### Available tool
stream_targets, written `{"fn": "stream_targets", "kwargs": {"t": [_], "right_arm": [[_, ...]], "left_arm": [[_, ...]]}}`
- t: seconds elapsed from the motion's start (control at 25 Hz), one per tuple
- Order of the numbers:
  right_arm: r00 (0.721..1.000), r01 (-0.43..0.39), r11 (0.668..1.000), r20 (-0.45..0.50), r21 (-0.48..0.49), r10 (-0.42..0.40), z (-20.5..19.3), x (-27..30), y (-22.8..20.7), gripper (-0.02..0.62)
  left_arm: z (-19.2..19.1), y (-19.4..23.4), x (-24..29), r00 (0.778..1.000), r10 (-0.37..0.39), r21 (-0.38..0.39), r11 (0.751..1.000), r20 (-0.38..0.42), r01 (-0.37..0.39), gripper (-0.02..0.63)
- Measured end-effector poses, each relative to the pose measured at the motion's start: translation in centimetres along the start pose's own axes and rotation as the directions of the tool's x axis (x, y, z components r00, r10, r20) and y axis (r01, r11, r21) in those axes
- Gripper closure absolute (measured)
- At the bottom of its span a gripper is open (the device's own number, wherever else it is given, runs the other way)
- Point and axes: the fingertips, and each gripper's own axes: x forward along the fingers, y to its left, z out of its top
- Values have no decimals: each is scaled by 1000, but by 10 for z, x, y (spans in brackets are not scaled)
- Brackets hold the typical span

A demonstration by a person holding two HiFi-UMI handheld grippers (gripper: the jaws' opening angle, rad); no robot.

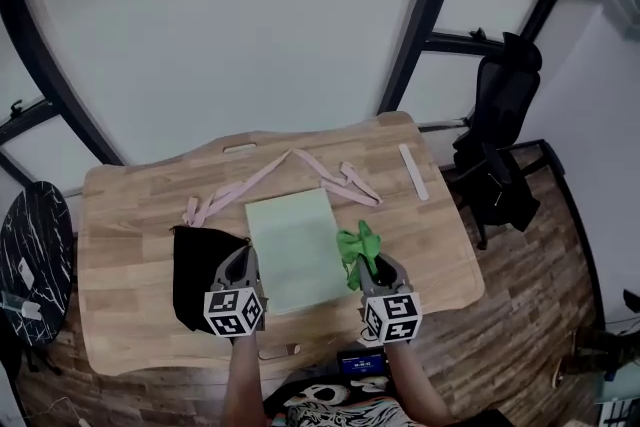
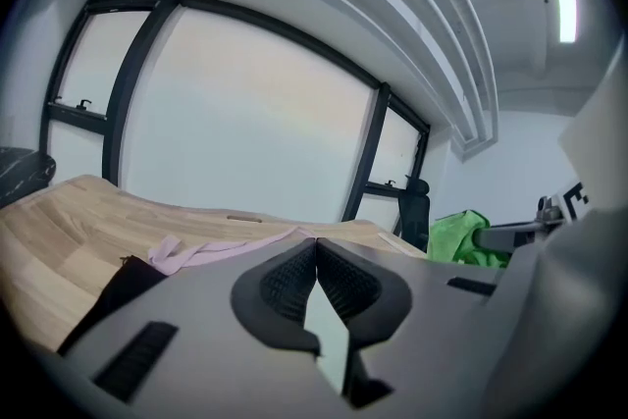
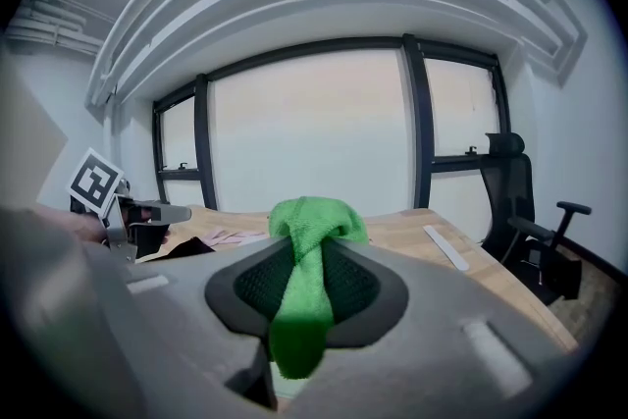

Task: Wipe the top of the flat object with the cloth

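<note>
Flat object (image 1: 295,250): one pale green rectangular sheet, lying flat on the wooden table (image 1: 140,205) in front of you. Its long axis runs from your side away toward the windows, and the far end is skewed a little to the left.

Cloth (image 1: 357,248): one, bright green and bunched, at the sheet's right edge and about midway along it. Your right gripper (image 1: 368,267) has it pinched. In the right gripper view the jaws are closed onto a fold of it, with a knot of cloth above the pads and a tail hanging below.

Your left gripper (image 1: 240,253) is at the sheet's left edge, near its closer end. The jaws are pressed together with nothing between them.

Left of the sheet and touching its edge: one flat piece of black fabric (image 1: 195,275), possibly a pouch. You cannot tell whether anything is in it.

Beyond the sheet's far end: pink strap (image 1: 270,177), looped and tangled, so the lengths are not countable.

Right of the sheet and well apart: one white strip (image 1: 414,172).

Off the table, right of the sheet: one black office chair (image 1: 500,145). To the left: one round dark side table (image 1: 35,260).
</note>
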Motion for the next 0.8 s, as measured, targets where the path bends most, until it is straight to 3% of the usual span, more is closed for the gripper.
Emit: {"fn": "stream_targets", "kwargs": {"t": [0.12, 0.4, 0.6, 0.8], "right_arm": [[1000, 8, 1000, 6, 20, -8, 3, 7, -4, 512], [1000, 5, 1000, -12, 29, -5, 0, 31, -7, 512], [1000, -11, 1000, -23, -1, 11, 7, 52, -6, 512], [999, -35, 999, -32, -6, 35, 1, 72, -8, 512]], "left_arm": [[2, 4, 8, 1000, 6, 42, 999, -13, -6, 598], [6, 17, 25, 999, -26, -81, 996, 26, 28, 598], [11, 33, 41, 998, 50, -40, 998, 26, -49, 598], [-7, 40, 54, 998, 44, -31, 998, -37, -45, 599]]}}
